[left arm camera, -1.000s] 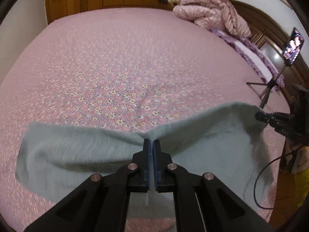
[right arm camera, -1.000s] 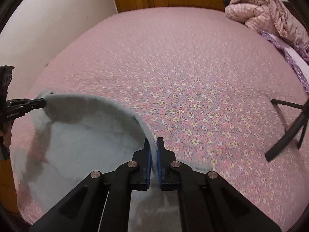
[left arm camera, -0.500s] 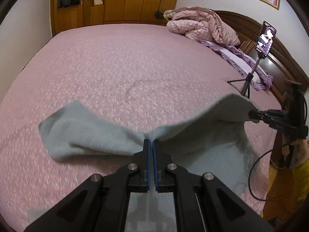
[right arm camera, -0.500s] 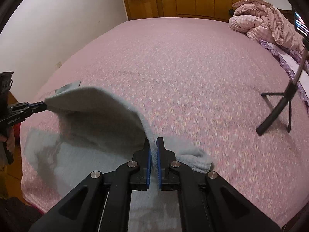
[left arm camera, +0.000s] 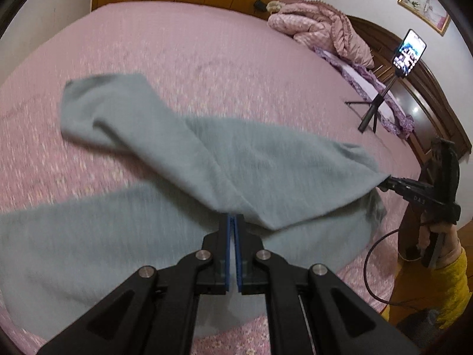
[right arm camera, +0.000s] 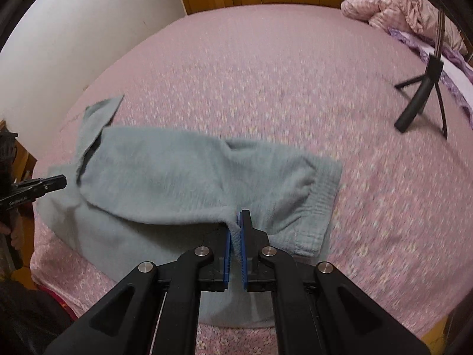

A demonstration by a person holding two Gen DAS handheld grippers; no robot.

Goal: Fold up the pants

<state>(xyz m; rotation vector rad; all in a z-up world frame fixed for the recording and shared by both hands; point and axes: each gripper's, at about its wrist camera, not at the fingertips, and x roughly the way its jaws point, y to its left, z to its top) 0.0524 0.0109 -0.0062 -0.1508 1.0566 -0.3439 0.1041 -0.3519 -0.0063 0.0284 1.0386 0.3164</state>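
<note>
Grey-green pants [left arm camera: 251,165] lie doubled over on a pink floral bed [left arm camera: 207,59]. My left gripper [left arm camera: 233,219] is shut on a fold of the upper layer, and one leg trails off to the far left. My right gripper [left arm camera: 387,182] shows at the right of the left wrist view, pinching the other end of that layer. In the right wrist view my right gripper [right arm camera: 235,222] is shut on the pants [right arm camera: 177,171] beside the ribbed waistband [right arm camera: 319,201]. There my left gripper [right arm camera: 60,182] sits at the cloth's left end. A lower layer lies flat beneath.
A phone on a black tripod [left arm camera: 372,109] [right arm camera: 419,100] stands on the bed at the right. A bunched pink quilt [left arm camera: 319,29] [right arm camera: 393,3] lies by the dark headboard. Wooden wardrobes line the far wall. A cable [left arm camera: 372,260] hangs from the right hand.
Both grippers have drawn the held edge back toward the near side of the bed and lower. The raised cloth now drapes over the layer below it, and more of the pants shows.
</note>
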